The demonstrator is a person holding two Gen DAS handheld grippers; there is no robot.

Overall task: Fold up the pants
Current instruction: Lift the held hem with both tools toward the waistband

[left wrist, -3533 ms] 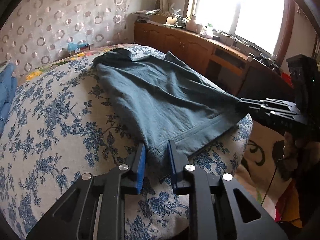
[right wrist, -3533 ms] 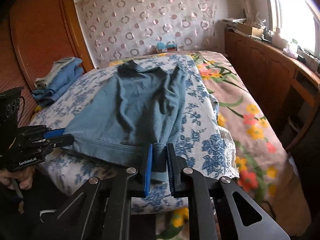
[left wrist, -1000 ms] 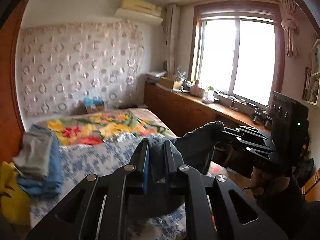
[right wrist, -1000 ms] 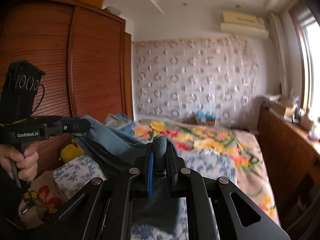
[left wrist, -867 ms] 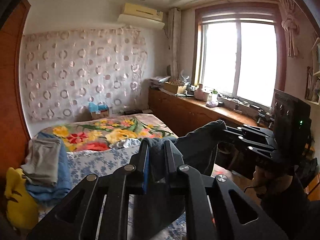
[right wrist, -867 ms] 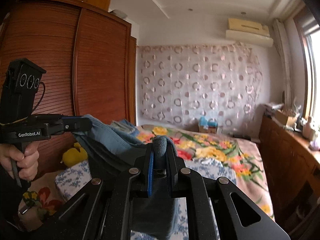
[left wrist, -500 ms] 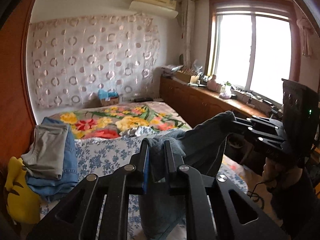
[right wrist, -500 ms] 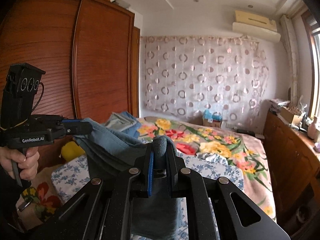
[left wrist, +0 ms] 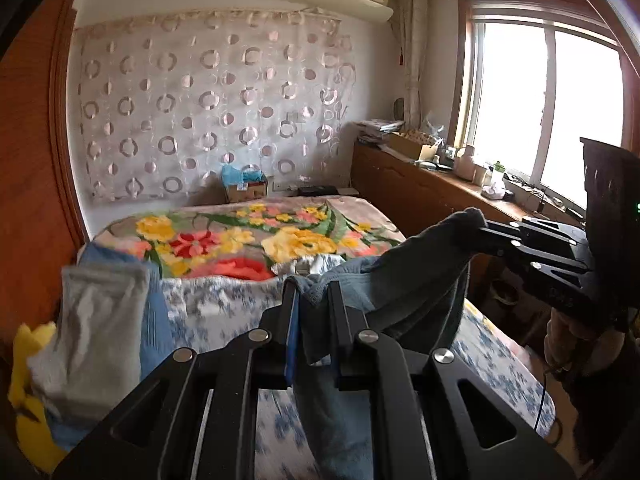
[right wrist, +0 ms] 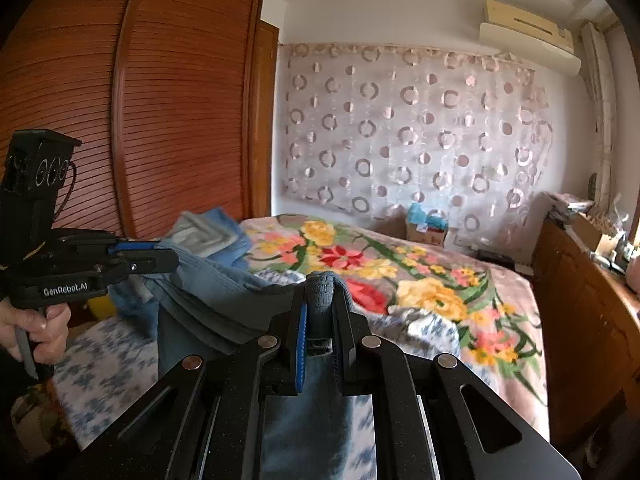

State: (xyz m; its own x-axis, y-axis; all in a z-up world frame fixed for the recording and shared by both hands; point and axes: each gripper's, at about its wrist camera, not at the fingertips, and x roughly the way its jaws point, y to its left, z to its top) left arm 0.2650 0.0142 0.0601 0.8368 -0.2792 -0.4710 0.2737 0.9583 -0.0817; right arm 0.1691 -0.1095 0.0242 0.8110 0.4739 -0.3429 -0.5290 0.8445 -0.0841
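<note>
Both the left gripper (left wrist: 312, 300) and right gripper (right wrist: 320, 312) are clamped on the pants (left wrist: 404, 280), held aloft over the bed's (left wrist: 500, 360) near edge, so I'd lay them forward to fold.

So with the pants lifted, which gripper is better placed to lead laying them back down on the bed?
Probably neither alone. The left gripper and right gripper are each shut on a corner of the pants, held at similar height above the bed, the cloth hanging between them. They should lower together.
</note>
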